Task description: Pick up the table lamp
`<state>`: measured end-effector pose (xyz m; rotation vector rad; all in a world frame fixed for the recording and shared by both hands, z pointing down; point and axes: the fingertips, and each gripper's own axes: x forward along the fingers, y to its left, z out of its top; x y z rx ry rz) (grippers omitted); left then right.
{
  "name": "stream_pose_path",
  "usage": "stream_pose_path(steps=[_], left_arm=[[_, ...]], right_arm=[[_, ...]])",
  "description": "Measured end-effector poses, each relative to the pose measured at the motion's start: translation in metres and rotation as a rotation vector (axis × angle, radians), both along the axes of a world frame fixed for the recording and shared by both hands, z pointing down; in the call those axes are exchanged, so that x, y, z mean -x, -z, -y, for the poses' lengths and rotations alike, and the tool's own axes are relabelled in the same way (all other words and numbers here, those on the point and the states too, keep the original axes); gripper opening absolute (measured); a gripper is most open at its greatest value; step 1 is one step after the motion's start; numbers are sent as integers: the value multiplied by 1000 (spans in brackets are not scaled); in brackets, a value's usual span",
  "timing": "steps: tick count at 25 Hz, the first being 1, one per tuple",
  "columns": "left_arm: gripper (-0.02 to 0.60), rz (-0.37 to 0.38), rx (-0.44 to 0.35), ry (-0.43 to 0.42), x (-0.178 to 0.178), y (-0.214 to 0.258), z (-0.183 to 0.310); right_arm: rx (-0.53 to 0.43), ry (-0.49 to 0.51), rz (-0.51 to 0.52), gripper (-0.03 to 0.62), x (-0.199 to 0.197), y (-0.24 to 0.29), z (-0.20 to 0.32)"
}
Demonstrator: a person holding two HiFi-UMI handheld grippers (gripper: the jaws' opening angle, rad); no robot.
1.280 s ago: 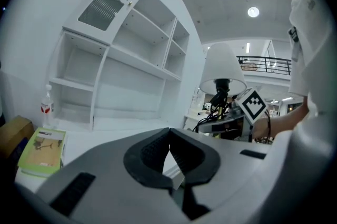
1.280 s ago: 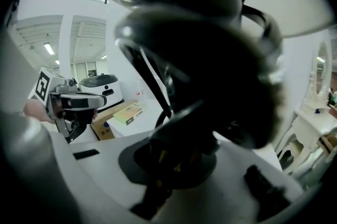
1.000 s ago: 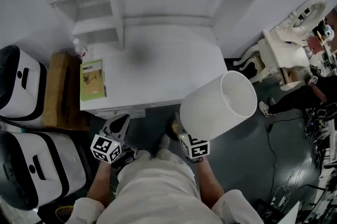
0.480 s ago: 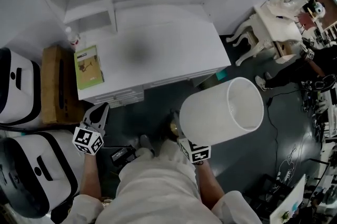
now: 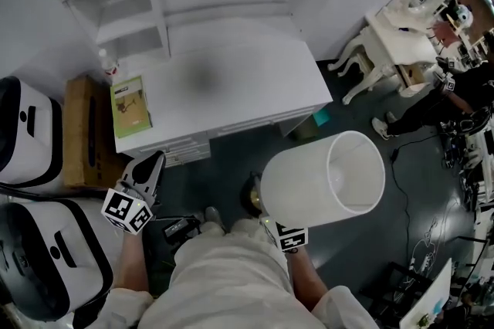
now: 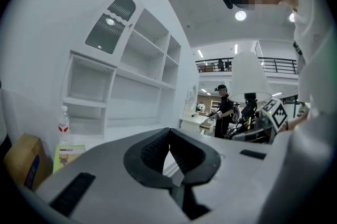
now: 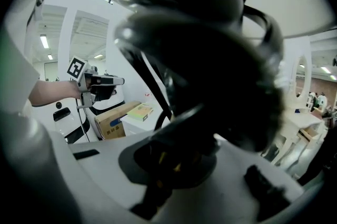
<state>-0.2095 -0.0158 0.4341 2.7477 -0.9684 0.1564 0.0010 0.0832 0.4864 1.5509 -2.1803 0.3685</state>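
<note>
The table lamp has a big white drum shade [image 5: 324, 177] and a dark stem with a brass base [image 5: 253, 195]. It hangs tilted over the dark floor, off the white desk [image 5: 231, 88]. My right gripper [image 5: 261, 208] is shut on the lamp's dark stem, which fills the right gripper view as a black mass [image 7: 210, 60] above the jaws [image 7: 174, 160]. My left gripper [image 5: 148, 169] hovers at the left near the desk's front corner, shut and holding nothing [image 6: 168, 133]. The left gripper view shows the lamp's shade [image 6: 247, 78] to the right.
A green booklet [image 5: 131, 105] and a small bottle [image 5: 108, 65] are at the desk's left end, beside a cardboard box [image 5: 77, 134]. White machines [image 5: 27, 134] stand at the far left. An ornate white table [image 5: 401, 34] and a person [image 5: 455, 88] are at the right.
The lamp has come away from the desk's front edge, out over the floor to the right. My left gripper has moved left and risen. The desk now lies farther from me.
</note>
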Motion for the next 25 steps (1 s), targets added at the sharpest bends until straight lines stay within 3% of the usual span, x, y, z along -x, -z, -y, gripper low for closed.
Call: stream_pose_path(steps=[11,25], left_arm=[[9,-6,29,-108,-95,10,-57],[9,3,66,-154,-136,-2,-93]], right_arm=[[-16,49,46,21,-23,13,-29],[-34,11,82,20,-55,12,-40]])
